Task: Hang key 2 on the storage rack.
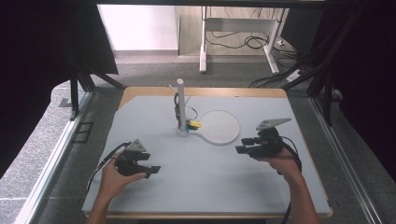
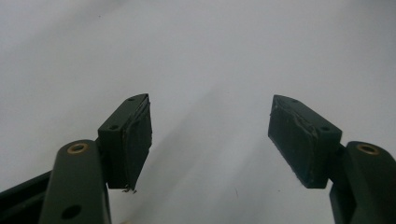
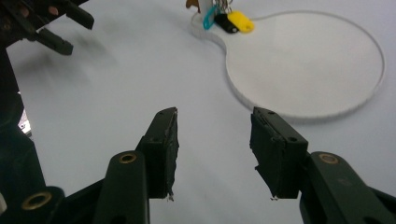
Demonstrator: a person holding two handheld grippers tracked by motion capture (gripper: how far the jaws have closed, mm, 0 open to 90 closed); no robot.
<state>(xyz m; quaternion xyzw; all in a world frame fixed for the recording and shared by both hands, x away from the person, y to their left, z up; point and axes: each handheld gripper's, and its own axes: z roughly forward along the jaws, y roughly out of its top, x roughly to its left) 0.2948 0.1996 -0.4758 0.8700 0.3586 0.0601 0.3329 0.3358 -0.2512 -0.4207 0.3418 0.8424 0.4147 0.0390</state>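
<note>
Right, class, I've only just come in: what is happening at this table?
A person sits at a grey table with a pair of tongs in each hand. The left tongs rest low near the front edge, jaws open and empty. The right tongs are also open and empty, pointing toward a white post with a yellow tag at its foot beside a round clear disc. Nothing is held yet.

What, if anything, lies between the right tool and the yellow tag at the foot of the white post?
Nothing visible. Bare table and the flat round disc separate the open right tool from the yellow tag by the white post.
</note>
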